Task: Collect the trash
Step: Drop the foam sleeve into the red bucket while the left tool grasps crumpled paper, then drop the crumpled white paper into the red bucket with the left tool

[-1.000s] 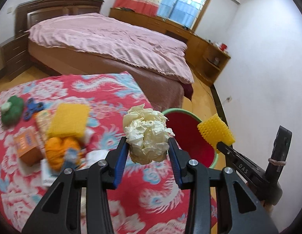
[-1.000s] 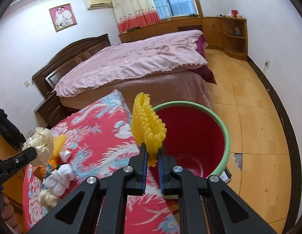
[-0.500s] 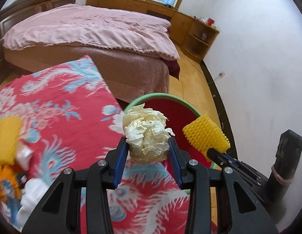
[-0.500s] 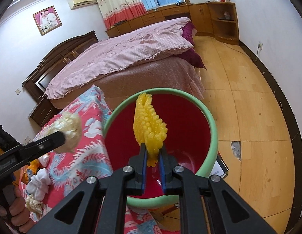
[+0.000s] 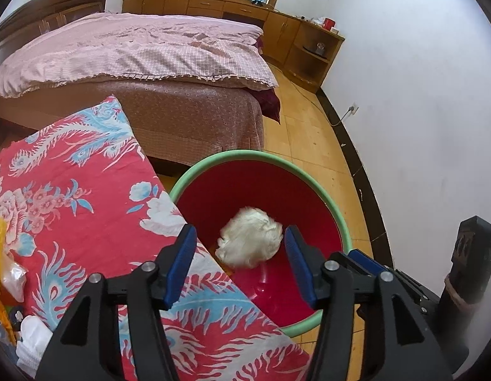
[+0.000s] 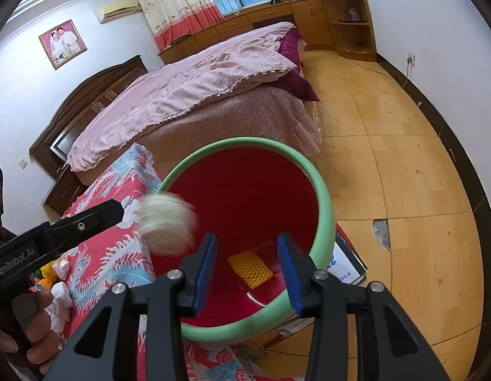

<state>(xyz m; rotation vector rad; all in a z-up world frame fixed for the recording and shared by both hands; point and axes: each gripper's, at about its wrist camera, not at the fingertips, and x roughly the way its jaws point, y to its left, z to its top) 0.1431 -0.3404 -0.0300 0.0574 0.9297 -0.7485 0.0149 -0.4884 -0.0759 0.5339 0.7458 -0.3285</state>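
Left wrist view: both grippers stand over the red bin, each with its trash let go.

The flowered red cloth covers the table beside the bin, whose green rim touches the cloth's edge. The left gripper has just been opening; its jaws are apart, and the crumpled paper ball shows blurred between the pads, clear of both. The right gripper has likewise just been opening, jaws apart and empty. The yellow foam net lies on the bin's floor.
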